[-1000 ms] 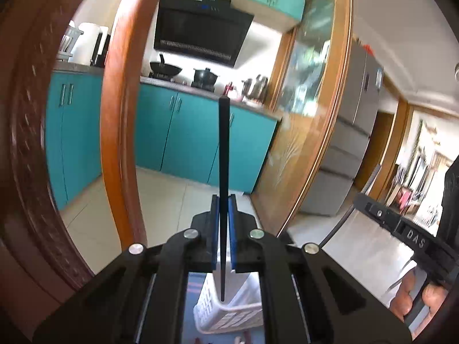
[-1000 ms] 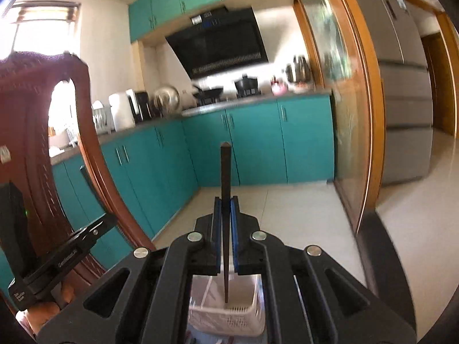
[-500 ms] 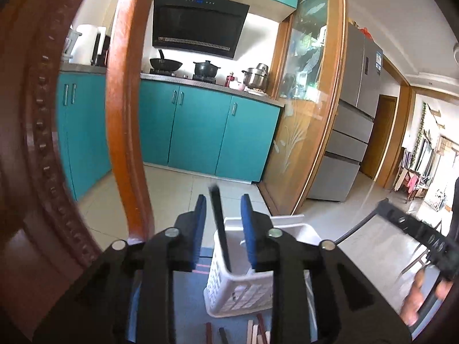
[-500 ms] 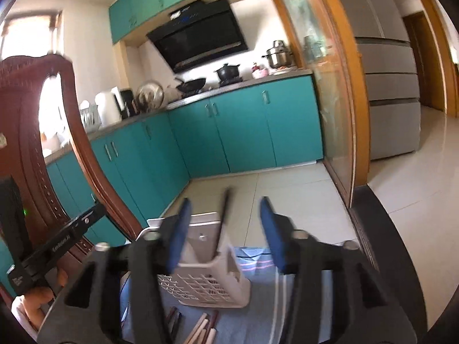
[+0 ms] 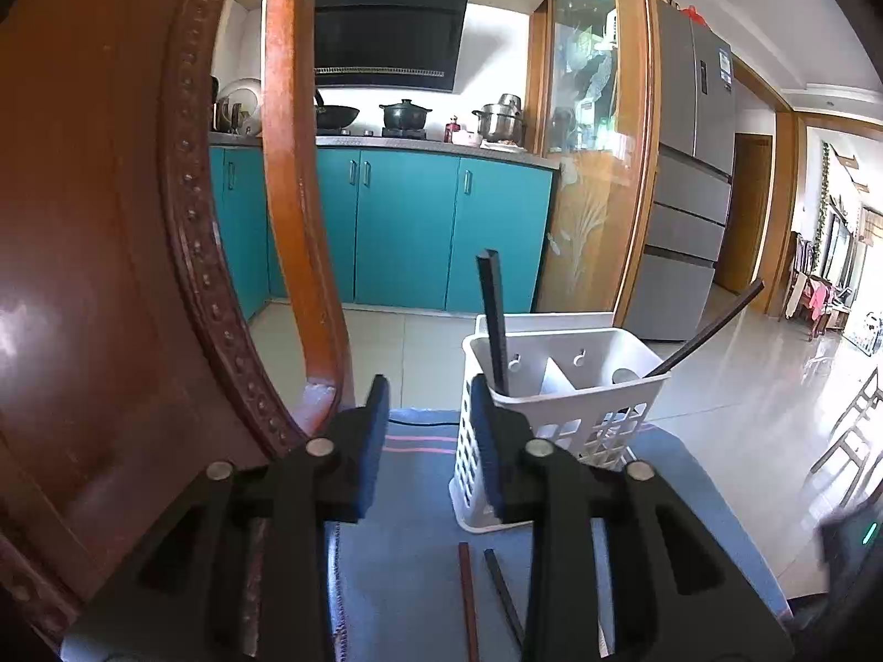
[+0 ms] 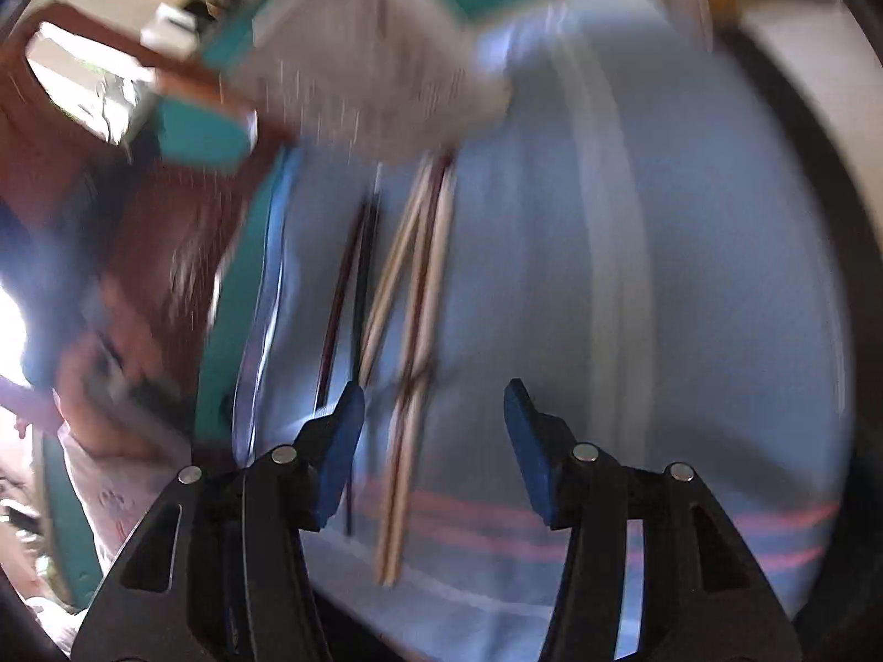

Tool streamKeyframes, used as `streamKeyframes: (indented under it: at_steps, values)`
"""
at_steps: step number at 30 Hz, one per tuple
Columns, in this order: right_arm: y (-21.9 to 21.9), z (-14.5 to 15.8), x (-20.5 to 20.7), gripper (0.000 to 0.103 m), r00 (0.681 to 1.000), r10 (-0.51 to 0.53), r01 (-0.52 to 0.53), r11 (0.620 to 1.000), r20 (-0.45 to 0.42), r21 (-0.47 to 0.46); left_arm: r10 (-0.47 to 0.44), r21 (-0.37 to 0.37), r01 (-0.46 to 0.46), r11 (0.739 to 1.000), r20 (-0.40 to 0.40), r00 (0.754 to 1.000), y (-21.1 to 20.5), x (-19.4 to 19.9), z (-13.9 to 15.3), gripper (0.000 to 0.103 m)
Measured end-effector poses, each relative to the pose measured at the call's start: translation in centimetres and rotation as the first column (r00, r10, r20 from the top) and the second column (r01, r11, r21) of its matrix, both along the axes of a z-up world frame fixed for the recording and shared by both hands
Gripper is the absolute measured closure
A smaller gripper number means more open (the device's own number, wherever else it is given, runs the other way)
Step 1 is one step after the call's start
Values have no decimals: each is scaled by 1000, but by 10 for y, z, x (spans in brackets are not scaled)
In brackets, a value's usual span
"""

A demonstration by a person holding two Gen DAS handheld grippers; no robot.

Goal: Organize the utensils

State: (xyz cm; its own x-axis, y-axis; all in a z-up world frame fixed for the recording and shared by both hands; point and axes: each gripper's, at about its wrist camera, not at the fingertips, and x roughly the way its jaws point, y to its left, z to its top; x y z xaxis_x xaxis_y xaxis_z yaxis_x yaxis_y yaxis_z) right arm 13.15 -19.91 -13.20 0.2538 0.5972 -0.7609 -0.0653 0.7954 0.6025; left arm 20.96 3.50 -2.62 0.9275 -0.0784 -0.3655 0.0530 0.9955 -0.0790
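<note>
A white slotted utensil basket [image 5: 557, 414] stands on a blue cloth [image 5: 408, 557]. One black chopstick [image 5: 493, 320] stands in its left compartment and another [image 5: 706, 331] leans out of its right side. My left gripper [image 5: 425, 441] is open and empty, just left of and in front of the basket. Two chopsticks [image 5: 485, 601] lie on the cloth below it. The right wrist view is blurred: my right gripper [image 6: 433, 441] is open and empty above several loose chopsticks [image 6: 403, 298] on the cloth, with the basket [image 6: 375, 66] beyond.
A carved wooden chair back [image 5: 165, 254] stands close on the left. Teal kitchen cabinets [image 5: 403, 231] and a fridge [image 5: 684, 204] are behind. The cloth's pink stripes [image 6: 496, 529] run near my right gripper.
Both grippers let go of their black chopsticks, which now stand in the basket, and opened. The left gripper drew back and left. The right gripper swung down fast toward the loose chopsticks.
</note>
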Motion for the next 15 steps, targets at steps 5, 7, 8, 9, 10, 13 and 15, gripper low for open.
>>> streamKeyframes:
  at_steps: [5,7,8,9,10,13,15]
  values:
    - [24,-8,6,50,999,-36,37,999,-18,27,9,5,-9,1000,0,1000,6,-7,3,64]
    - [30,-9,11,50,998,-68,68,998,-17,11,7,17,-7,1000,-10,1000,7,-7,2,64]
    - [33,-8,16,51,996,-83,83,997,-15,1,8,20,-8,1000,-12,1000,8,-7,3,64]
    - [35,-8,19,54,995,-96,96,995,-15,0,4,20,-4,1000,-18,1000,9,-8,2,63]
    - [37,-9,22,61,994,-109,109,994,-16,4,1,18,-1,1000,-25,1000,9,-8,1,60]
    - [37,-16,29,98,992,-127,127,992,-23,22,-23,-2,23,1000,-90,996,9,0,-5,56]
    - [35,-17,30,102,991,-135,135,990,-14,26,-58,-33,53,998,-173,983,10,8,-13,56]
